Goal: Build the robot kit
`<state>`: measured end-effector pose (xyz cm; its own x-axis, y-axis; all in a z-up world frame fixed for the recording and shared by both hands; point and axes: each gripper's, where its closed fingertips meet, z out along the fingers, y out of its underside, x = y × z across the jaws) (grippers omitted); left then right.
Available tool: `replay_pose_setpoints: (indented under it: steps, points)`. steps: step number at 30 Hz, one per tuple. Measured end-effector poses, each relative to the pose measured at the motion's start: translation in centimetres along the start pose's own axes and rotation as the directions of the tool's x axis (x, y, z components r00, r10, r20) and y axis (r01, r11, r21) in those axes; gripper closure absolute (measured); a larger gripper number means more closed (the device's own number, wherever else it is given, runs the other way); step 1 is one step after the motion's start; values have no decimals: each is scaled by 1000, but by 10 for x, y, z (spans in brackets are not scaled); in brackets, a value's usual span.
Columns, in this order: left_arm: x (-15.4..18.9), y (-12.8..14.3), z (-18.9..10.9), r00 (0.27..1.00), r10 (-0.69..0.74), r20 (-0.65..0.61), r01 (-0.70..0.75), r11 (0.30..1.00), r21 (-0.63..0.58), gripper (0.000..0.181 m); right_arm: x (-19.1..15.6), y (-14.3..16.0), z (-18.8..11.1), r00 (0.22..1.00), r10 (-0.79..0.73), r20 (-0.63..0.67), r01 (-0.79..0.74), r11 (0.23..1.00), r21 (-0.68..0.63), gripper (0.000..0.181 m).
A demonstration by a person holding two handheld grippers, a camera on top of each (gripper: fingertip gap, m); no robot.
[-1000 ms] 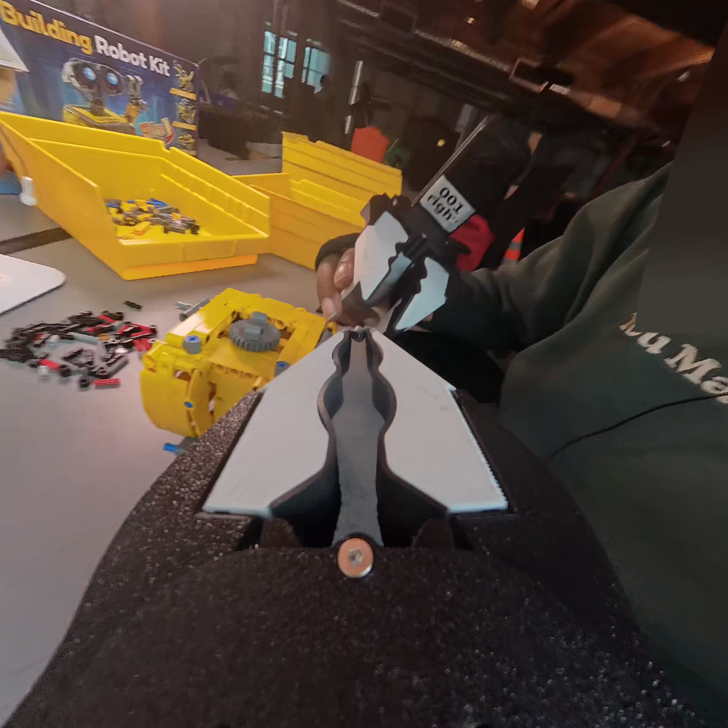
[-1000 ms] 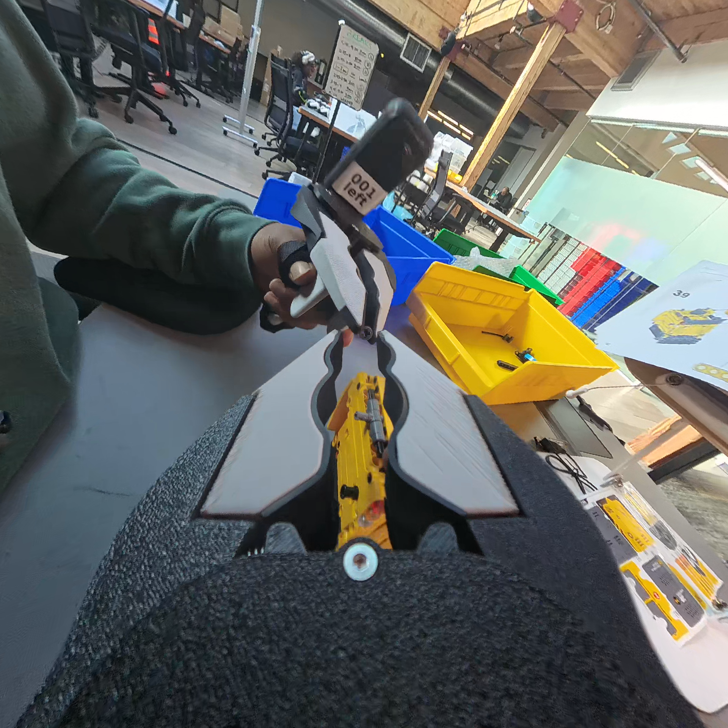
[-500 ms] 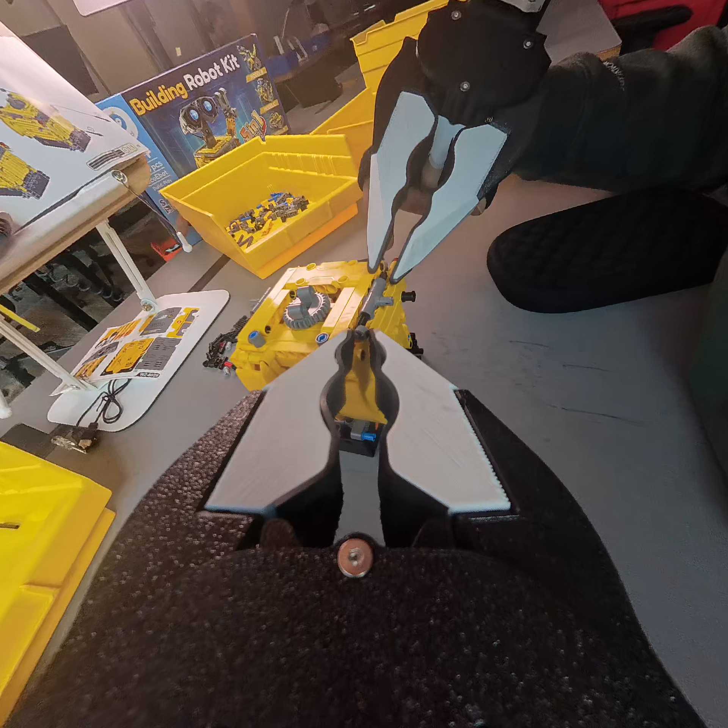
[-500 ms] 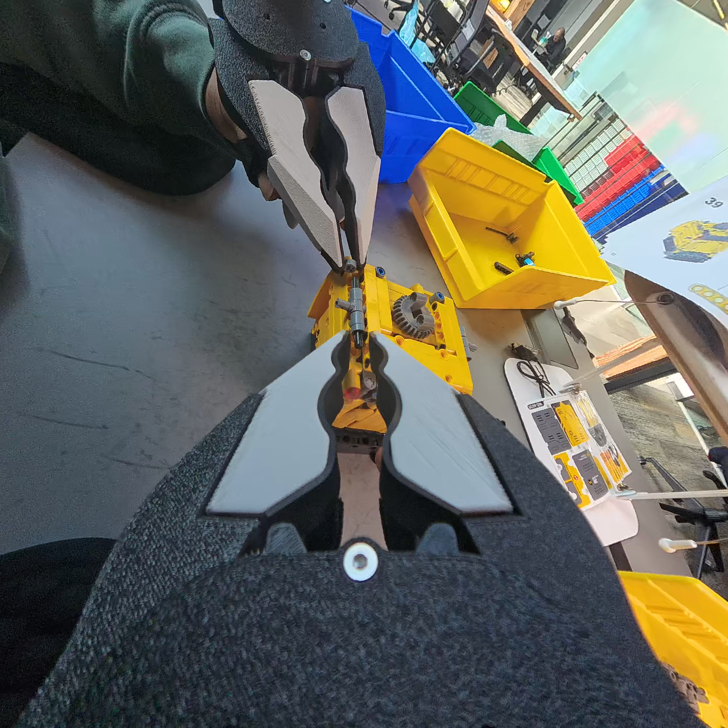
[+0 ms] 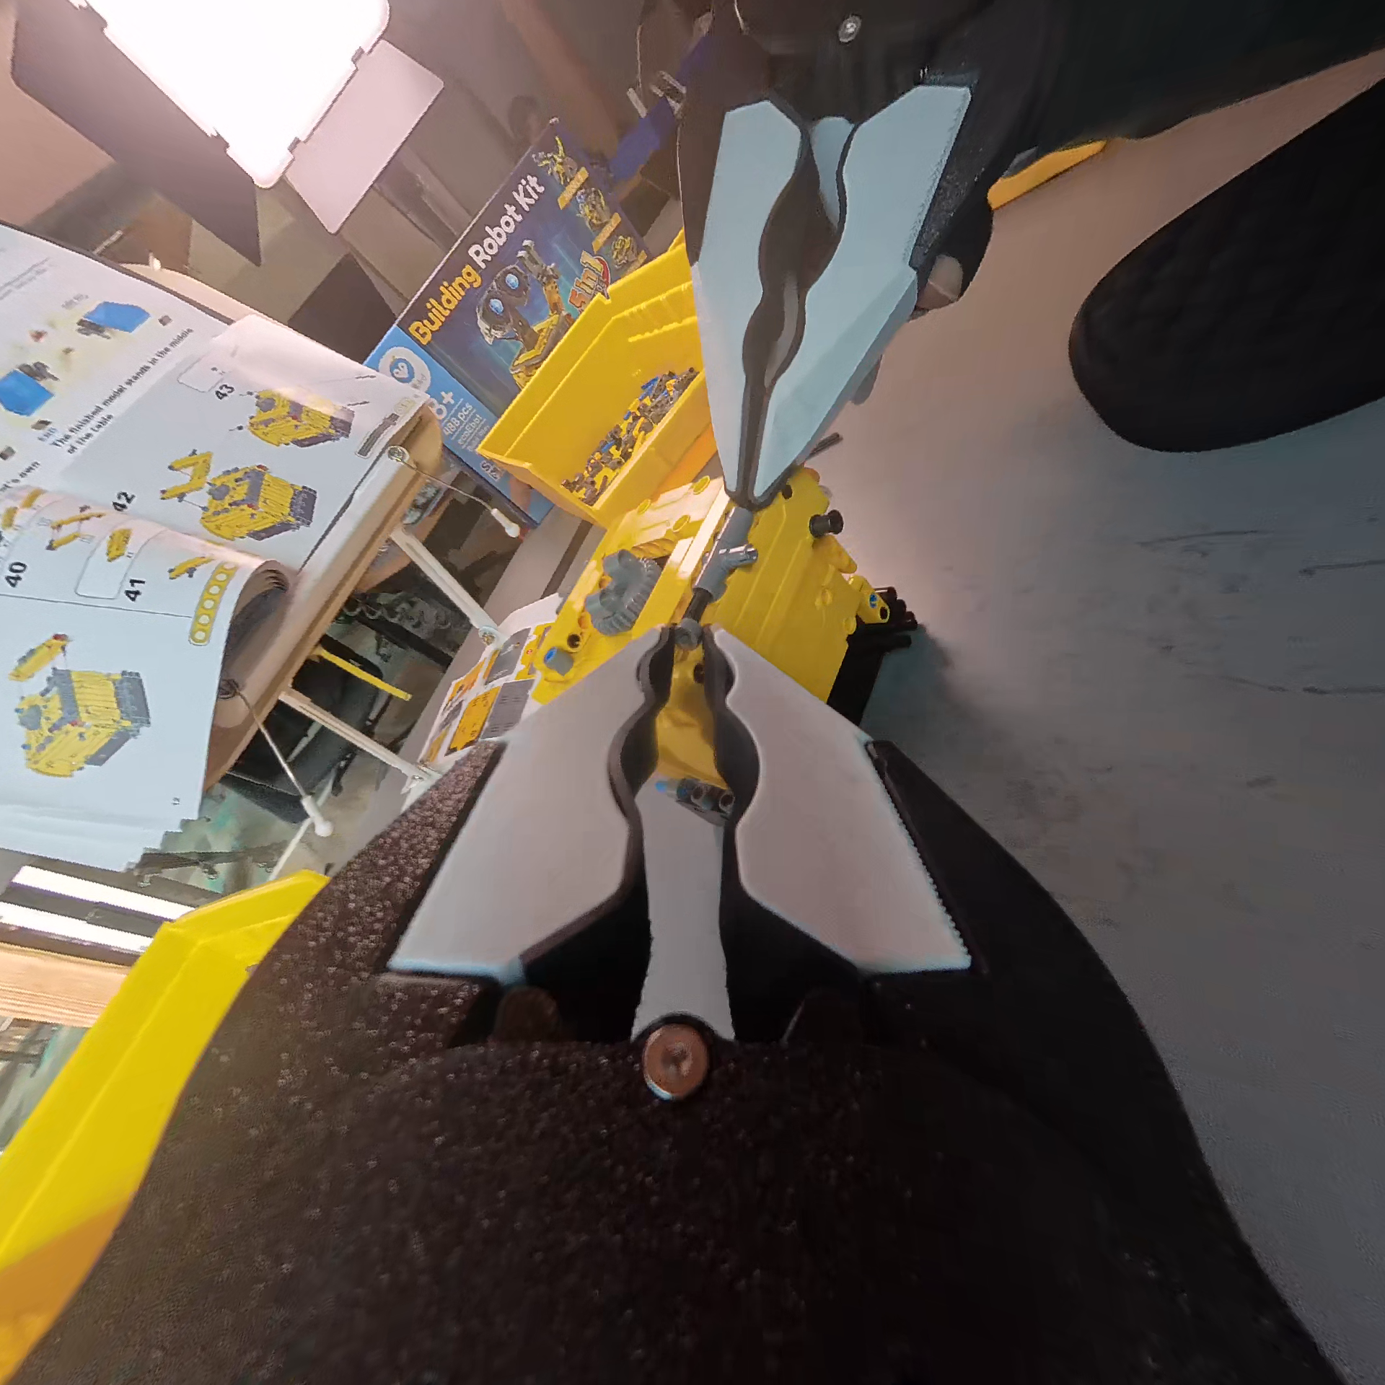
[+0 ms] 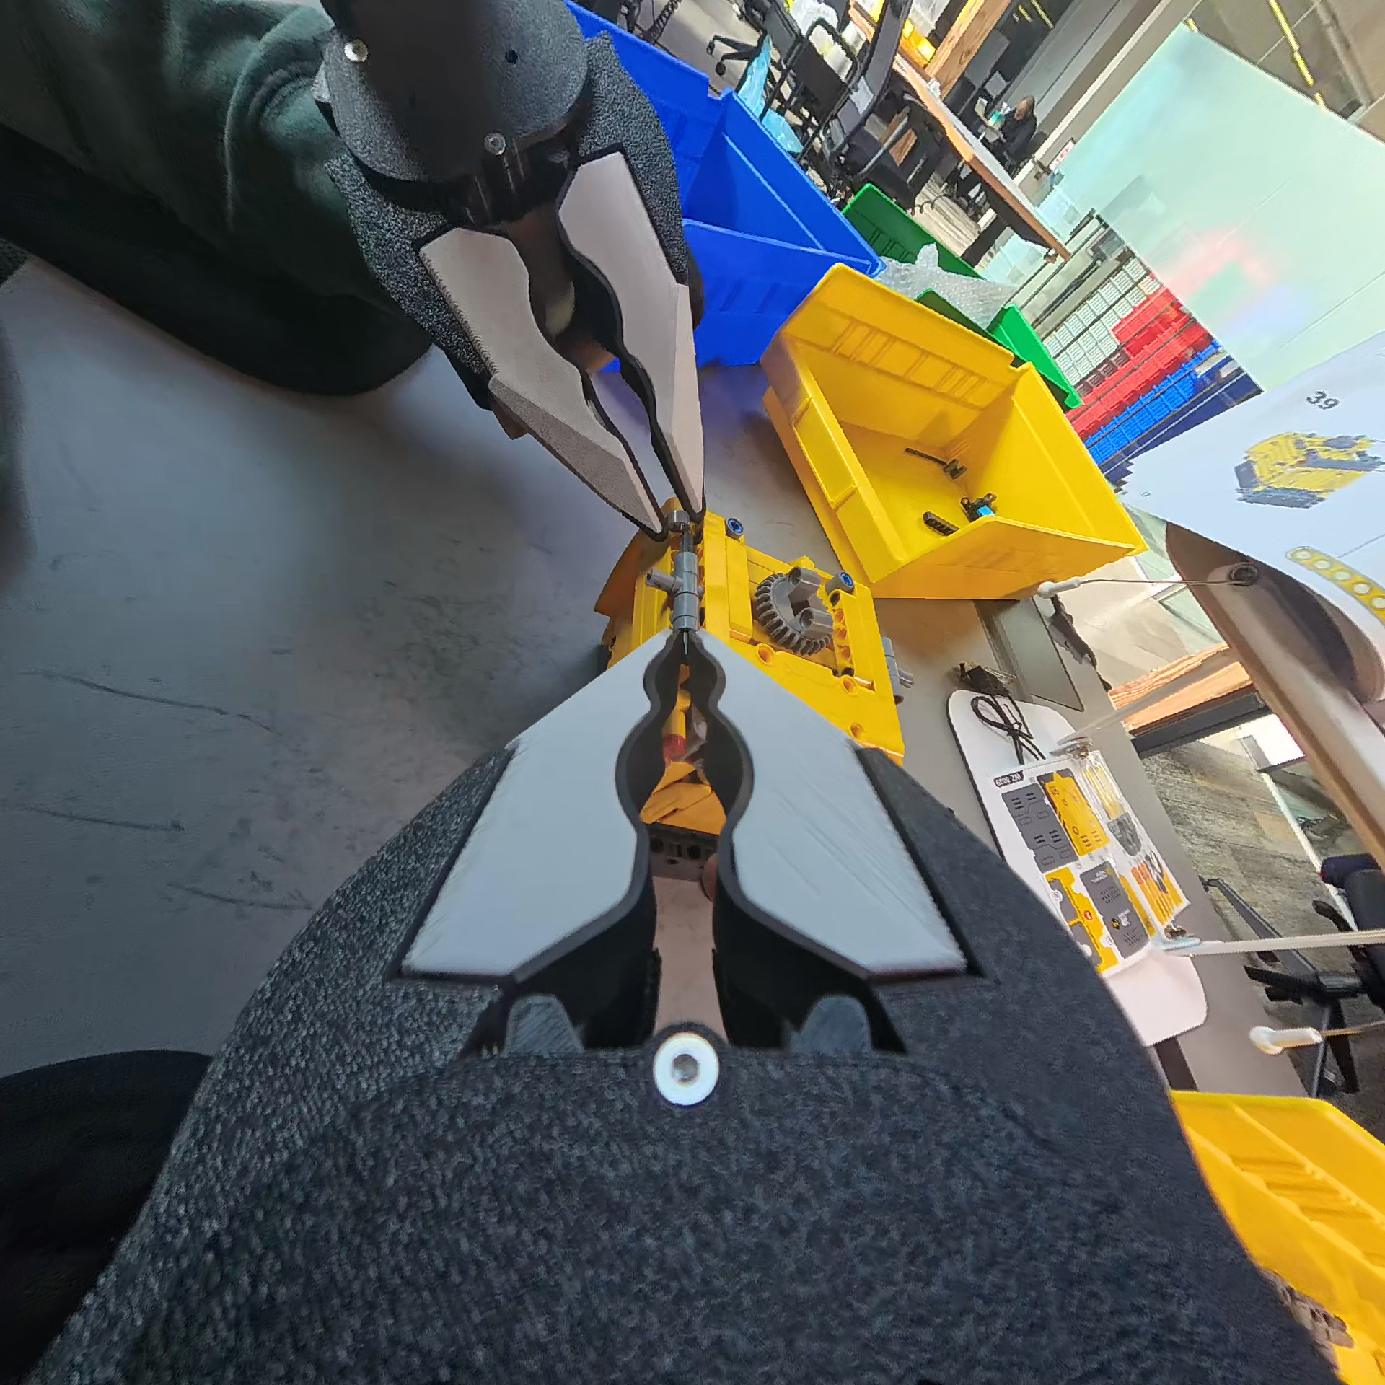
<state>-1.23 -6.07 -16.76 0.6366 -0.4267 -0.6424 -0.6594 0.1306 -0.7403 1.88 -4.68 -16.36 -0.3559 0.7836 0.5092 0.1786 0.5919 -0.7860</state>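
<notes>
Two grippers, left (image 5: 686, 637) and right (image 6: 683, 643), each clenched on opposite ends of one grey axle assembly (image 6: 683, 581), held just above yellow brick model (image 6: 787, 637) on grey table (image 6: 225, 674). Axle not yet seated; gear (image 6: 794, 605) already mounted.

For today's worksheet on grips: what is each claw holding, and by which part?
Both hold one grey axle lying over the yellow brick model: left claw pinches one end, right claw the opposite end.
</notes>
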Motion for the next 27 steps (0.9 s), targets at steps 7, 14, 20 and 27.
replay_pose_setpoints:
  steps: [7,14,20,27]
  points:
    - [-2,0,1,992,114,50,-114,993,-4,175,0,0,0,1000,3,-4,-3,1000,5,181]
    - [-4,1,3,992,109,59,-110,994,10,175,1,0,0,1000,13,0,-13,1000,15,181]
    - [-12,0,0,988,119,97,-121,993,13,174,0,0,1,1000,17,2,-17,1000,16,181]
    - [-6,3,2,991,115,64,-116,993,14,174,1,0,0,1000,28,7,-28,999,15,181]
